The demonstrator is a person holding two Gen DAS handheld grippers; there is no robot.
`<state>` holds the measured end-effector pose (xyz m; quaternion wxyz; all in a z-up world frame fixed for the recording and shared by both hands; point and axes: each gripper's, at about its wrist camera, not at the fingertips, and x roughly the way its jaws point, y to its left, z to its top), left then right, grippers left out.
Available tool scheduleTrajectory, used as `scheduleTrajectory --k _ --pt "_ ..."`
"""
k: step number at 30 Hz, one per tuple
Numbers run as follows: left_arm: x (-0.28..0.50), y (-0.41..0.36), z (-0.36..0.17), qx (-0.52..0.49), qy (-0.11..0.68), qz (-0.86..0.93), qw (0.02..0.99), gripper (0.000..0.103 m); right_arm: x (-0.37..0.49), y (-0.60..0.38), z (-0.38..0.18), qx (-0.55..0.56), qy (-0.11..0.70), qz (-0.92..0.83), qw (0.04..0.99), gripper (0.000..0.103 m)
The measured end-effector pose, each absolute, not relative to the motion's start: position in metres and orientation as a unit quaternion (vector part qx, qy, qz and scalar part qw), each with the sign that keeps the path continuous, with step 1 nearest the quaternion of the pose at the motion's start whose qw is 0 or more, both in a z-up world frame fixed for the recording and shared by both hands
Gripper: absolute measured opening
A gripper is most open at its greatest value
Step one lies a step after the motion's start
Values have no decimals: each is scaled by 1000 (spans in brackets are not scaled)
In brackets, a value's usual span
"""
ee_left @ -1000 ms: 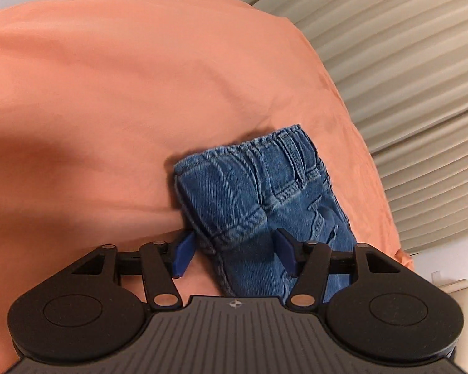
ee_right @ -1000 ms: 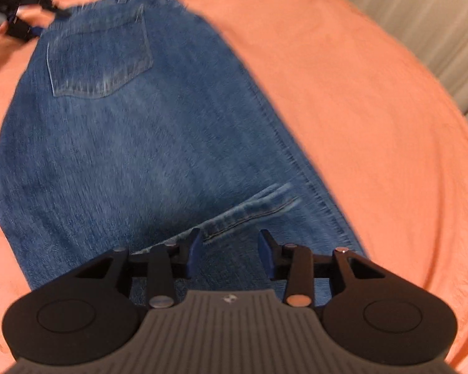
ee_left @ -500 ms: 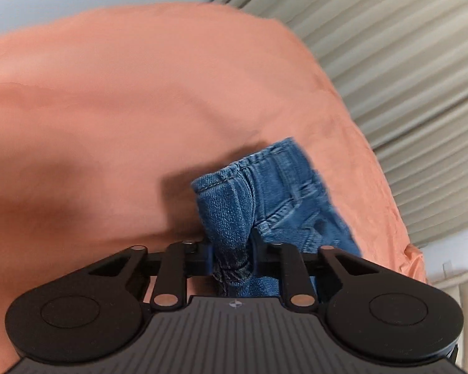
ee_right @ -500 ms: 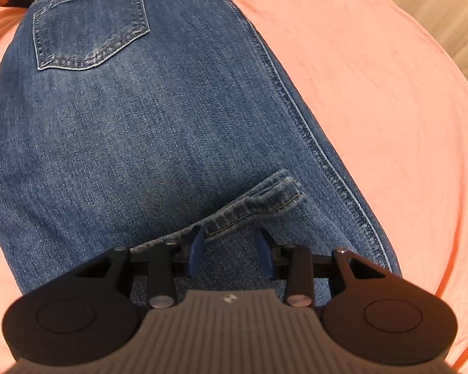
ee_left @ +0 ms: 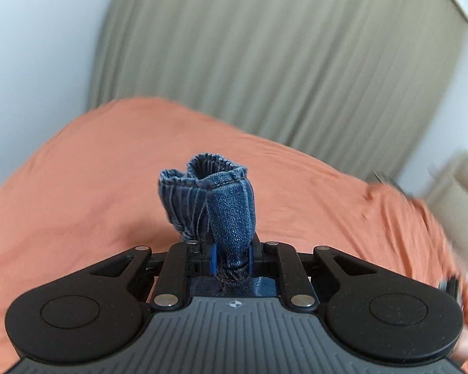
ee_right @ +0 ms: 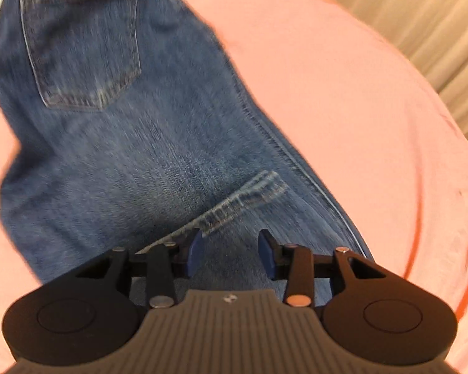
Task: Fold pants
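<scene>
Broadly, the wide orange bed sheet [ee_right: 343, 99] carries the blue denim pants [ee_right: 159, 131], whose long axis runs from the back pocket [ee_right: 84, 46] at upper left down to the lower right, under the right gripper [ee_right: 231, 254]. A stitched hem [ee_right: 246, 196] lies just ahead of its fingers, so this hand is nearer the leg end. Its jaws stand partly apart, and I cannot tell if they pinch the cloth. The left gripper [ee_left: 232, 257] has just been closing and is clenched on the bunched waistband [ee_left: 212, 199], raised above the sheet.
</scene>
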<state>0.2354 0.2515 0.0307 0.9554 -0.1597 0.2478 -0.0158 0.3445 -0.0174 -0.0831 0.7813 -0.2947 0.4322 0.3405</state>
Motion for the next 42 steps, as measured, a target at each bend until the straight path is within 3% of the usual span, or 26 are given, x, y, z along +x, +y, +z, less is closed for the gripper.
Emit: scheduleTrajectory --k 7,11,17,20,21,27,31,36,42 --pt "234 85 30 -8 267 -74 961 17 318 -89 -50 -186 449 317 814 42" --pt "232 3 -15 53 295 -126 946 17 305 -132 -46 -126 470 299 821 42" --pt "242 -69 -97 88 399 -177 895 17 283 -176 -60 -101 490 268 823 38" --pt "243 -68 -106 81 411 -173 892 22 274 -198 -67 -87 498 259 823 40" --pt "242 -64 -103 71 414 -180 890 29 272 -203 -70 -82 500 257 823 40" --pt "253 -14 -82 -93 441 -254 856 52 271 -228 -76 -56 501 244 828 41" --pt "250 23 -64 -175 422 -296 839 58 272 -237 -66 -14 484 246 839 45" --pt "246 53 -45 -119 395 -243 878 60 285 -238 -54 72 473 260 839 55" --pt "250 101 -42 -74 404 -179 894 60 319 -234 -77 205 485 252 812 59"
